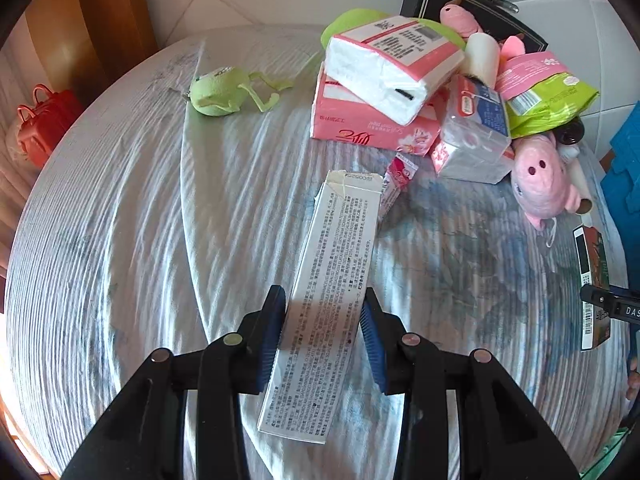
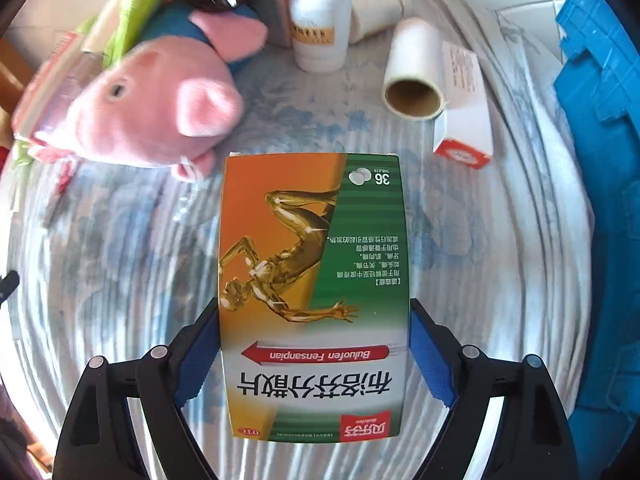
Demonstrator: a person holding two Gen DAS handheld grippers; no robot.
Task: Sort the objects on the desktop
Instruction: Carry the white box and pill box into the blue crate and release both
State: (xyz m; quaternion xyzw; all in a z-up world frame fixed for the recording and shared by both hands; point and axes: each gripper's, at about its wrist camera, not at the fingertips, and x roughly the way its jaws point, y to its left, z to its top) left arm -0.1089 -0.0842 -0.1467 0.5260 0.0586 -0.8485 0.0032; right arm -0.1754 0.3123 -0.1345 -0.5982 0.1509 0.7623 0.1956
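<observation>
Left tool (image 1: 322,334): pinching a long white cardboard box covered in small black print (image 1: 326,292), blue pads pressed against its two long sides, lifted above the surface.
Right tool (image 2: 315,354): clamped on a flat orange-and-green tablet box showing a golden figure (image 2: 314,296), a pad on each edge, held above the surface.
Surface (image 1: 140,240): draped in pale striped cloth with faded blue flowers.
Heap, far side: pink-and-white tissue packs (image 1: 384,76), pink plush pig (image 1: 540,176), green plush toy (image 1: 222,94) lying apart from them.
Right view: white roll with cardboard core (image 2: 414,70), white bottle (image 2: 320,24), blue plastic crate (image 2: 600,160) at the edge.
</observation>
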